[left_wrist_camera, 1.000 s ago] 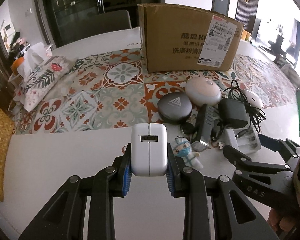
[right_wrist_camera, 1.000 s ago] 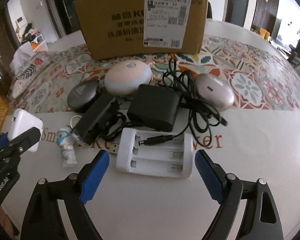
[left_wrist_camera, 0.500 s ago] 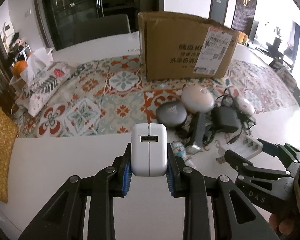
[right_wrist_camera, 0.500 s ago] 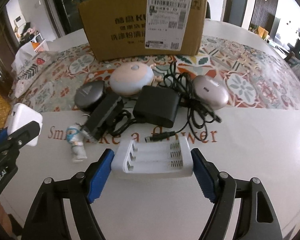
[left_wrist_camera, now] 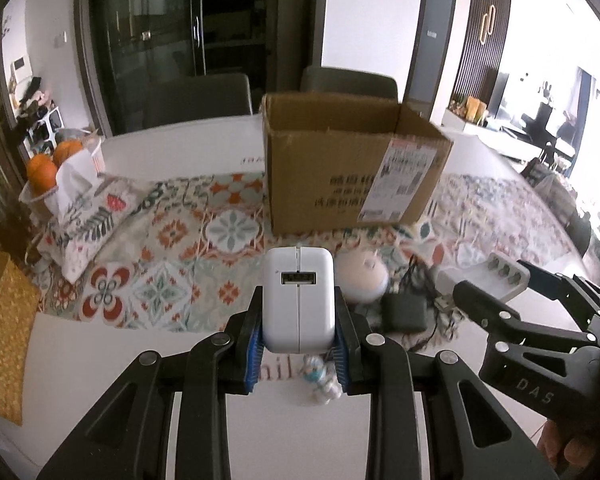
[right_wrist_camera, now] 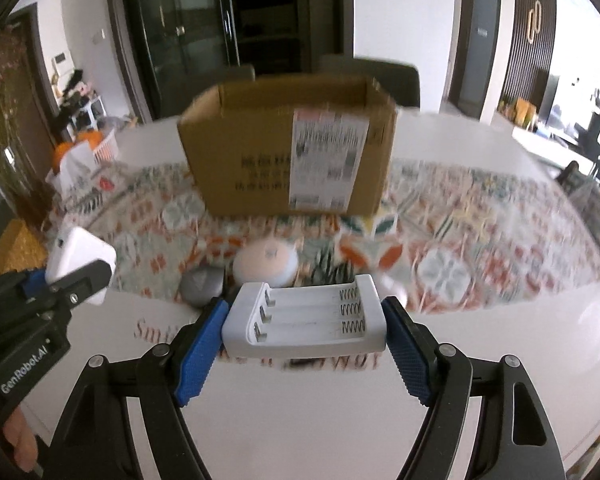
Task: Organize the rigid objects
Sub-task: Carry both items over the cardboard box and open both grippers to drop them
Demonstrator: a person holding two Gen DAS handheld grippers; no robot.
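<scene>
My left gripper (left_wrist_camera: 299,334) is shut on a white USB charger block (left_wrist_camera: 299,300) and holds it above the white table. My right gripper (right_wrist_camera: 304,328) is shut on a white battery charger tray (right_wrist_camera: 306,316), also lifted; it shows at the right of the left wrist view (left_wrist_camera: 496,276). An open cardboard box (right_wrist_camera: 288,160) stands on the patterned mat beyond both grippers. On the table below lie a pink round device (left_wrist_camera: 362,278), a black adapter with cable (left_wrist_camera: 404,312), a dark round case (right_wrist_camera: 202,286) and a small figurine (left_wrist_camera: 320,380).
A patterned tissue cover (left_wrist_camera: 88,216) and a basket of oranges (left_wrist_camera: 46,172) sit at the far left. A yellow woven mat (left_wrist_camera: 2,328) lies at the left edge. Chairs stand behind the box.
My right gripper closed on the battery charger tray and lifted it off the table. Both grippers rose with their objects, and the box's open top came into view.
</scene>
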